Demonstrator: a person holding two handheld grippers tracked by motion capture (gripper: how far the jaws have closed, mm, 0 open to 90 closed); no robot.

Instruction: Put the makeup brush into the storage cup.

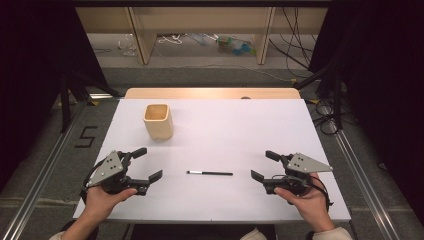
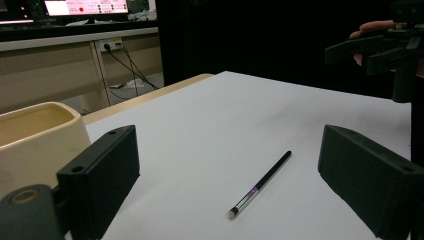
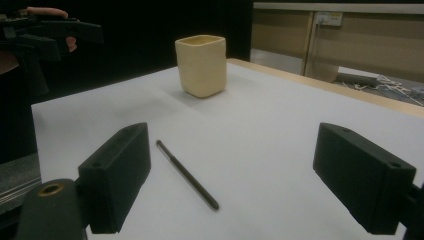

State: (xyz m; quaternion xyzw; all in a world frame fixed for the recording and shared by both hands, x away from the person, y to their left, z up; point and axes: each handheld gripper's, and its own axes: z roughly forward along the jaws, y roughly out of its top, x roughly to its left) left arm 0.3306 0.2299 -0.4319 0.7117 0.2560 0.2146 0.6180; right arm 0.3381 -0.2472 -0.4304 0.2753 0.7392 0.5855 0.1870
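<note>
The pen (image 1: 210, 173) lies on the table (image 1: 240, 130) between the left claw (image 1: 145, 163) and right claw (image 1: 264, 165), both wide apart and holding nothing.

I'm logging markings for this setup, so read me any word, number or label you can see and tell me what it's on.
"5": black tape figure on the floor left of the table.
Monitor screen in the left gripper view: lines of text, too small and blurred to read.
Pen, cup, and both grippers: no readable marking.
</note>
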